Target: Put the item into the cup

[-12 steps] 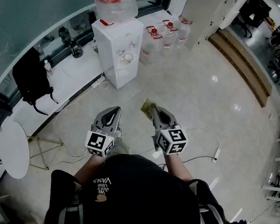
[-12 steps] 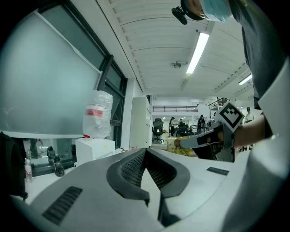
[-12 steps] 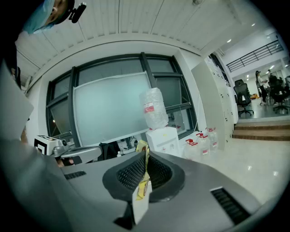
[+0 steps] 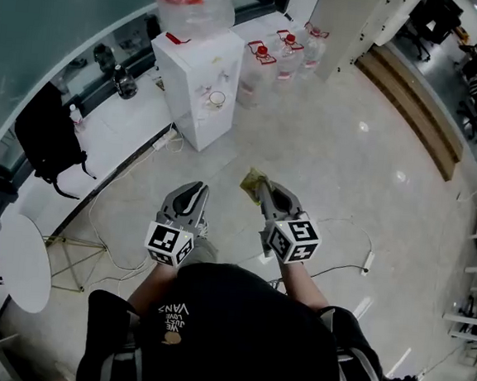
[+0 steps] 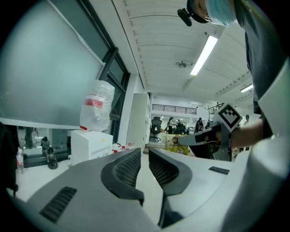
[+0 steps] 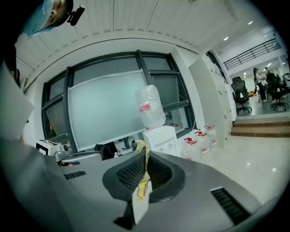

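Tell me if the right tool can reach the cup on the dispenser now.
Probably not: the right tool, shut on a yellow packet, is well short of the cup in the dispenser. Open floor between; step closer.

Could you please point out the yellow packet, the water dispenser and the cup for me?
yellow packet point(image 6: 143, 183), right gripper view, on its yellow middle.
water dispenser point(image 4: 186, 77), head view, on its white cabinet.
cup point(image 4: 217, 99), head view, on its open top.

An open-plan office: a white water dispenser point(image 4: 200, 83) with spare water bottles point(image 4: 277, 58) beside it, swivel office chairs point(image 6: 240, 94), frosted glass partitions point(image 6: 104, 113), glossy tiled floor point(image 4: 350, 145).
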Action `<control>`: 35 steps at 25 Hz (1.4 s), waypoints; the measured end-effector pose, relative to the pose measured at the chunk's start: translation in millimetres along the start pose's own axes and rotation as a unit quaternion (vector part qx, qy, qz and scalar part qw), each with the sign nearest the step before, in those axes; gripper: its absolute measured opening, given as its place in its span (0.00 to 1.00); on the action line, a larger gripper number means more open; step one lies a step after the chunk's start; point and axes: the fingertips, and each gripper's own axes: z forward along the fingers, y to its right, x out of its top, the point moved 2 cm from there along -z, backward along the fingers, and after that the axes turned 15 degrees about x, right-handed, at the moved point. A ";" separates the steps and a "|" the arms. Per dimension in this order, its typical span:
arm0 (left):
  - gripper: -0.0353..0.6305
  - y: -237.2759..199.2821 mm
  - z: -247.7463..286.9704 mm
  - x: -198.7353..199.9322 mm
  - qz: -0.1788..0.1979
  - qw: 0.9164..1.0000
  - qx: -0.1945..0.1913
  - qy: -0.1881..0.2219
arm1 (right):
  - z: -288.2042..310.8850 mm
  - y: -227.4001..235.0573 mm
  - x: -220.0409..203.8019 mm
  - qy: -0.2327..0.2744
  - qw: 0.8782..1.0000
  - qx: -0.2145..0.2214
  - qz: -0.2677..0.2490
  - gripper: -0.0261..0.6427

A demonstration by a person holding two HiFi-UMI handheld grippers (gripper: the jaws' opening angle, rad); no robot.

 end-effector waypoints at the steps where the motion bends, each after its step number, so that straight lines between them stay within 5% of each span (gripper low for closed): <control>1: 0.14 -4.7 8.0 -0.9 0.000 1.000 -0.002 -0.005 | 6.9 4.3 2.1 0.000 1.000 -0.002 0.001 0.11; 7: 0.31 -41.3 65.8 -1.5 0.004 0.999 -0.020 -0.031 | 57.2 37.0 16.4 0.010 1.000 -0.018 0.023 0.11; 24: 0.44 -146.9 211.3 -13.7 0.020 0.990 -0.103 -0.090 | 197.4 120.0 43.9 0.015 0.994 -0.092 0.052 0.11; 35: 0.45 -173.1 266.7 -51.0 0.005 0.992 -0.051 -0.119 | 262.4 182.0 48.5 -0.022 0.997 -0.049 0.056 0.11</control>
